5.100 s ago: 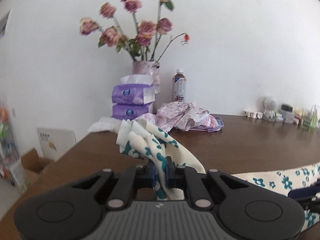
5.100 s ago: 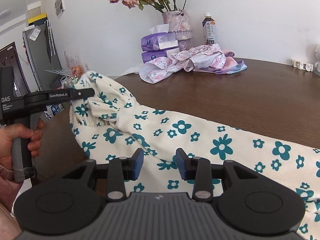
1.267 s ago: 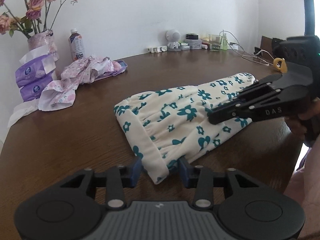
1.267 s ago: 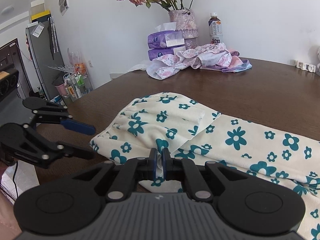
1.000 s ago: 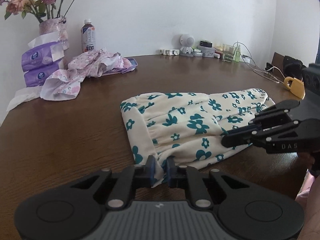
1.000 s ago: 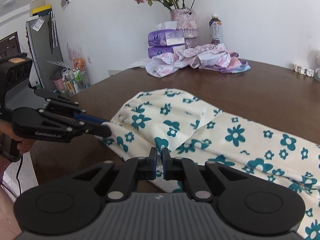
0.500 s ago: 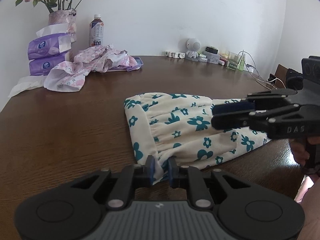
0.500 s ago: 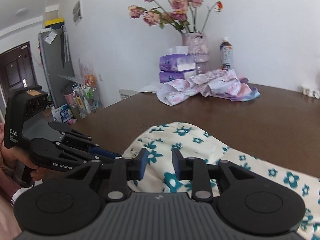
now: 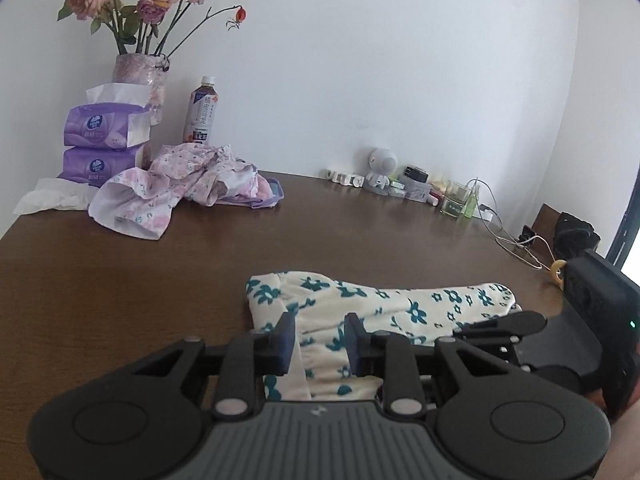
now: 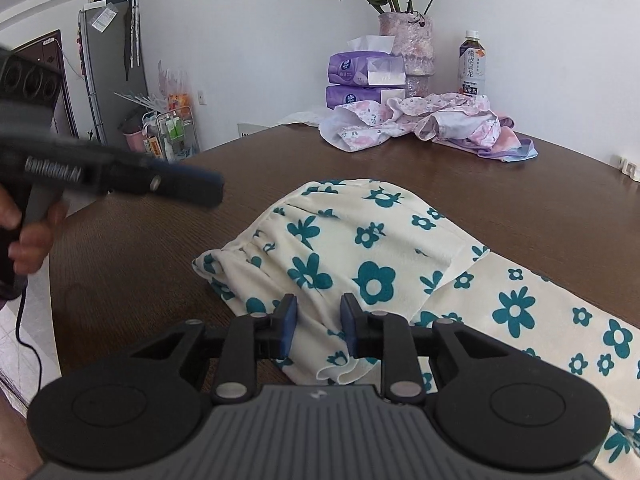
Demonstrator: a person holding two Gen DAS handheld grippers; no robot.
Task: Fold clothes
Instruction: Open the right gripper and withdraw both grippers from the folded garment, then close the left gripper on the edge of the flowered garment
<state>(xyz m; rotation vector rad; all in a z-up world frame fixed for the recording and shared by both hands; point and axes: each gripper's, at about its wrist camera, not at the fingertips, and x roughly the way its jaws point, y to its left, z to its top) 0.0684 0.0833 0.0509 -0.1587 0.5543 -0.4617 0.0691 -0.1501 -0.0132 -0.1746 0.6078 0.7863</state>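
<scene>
The cream garment with teal flowers [image 10: 372,248] lies folded on the brown wooden table [image 9: 120,280], its gathered waistband end toward the table's near edge and the rest running off to the right in the right wrist view. The left gripper [image 9: 319,340] hangs just above the waistband corner with its jaws opening; the cloth shows in the gap between the 2 blue pads, but they do not press on it. The right gripper [image 10: 318,325] sits over the garment's near hem with its jaws closing, the fabric visible in the gap, the pads apart and clear of it. In the right wrist view a person's hand [image 10: 28,232] grips the handle of the left gripper at the left edge. At the far side of the table, well apart from the garment, lie a crumpled pink floral garment [image 9: 180,184], 2 stacked purple tissue packs [image 9: 100,140], a vase of dried roses [image 10: 406,40] and a drink bottle [image 9: 200,112]
</scene>
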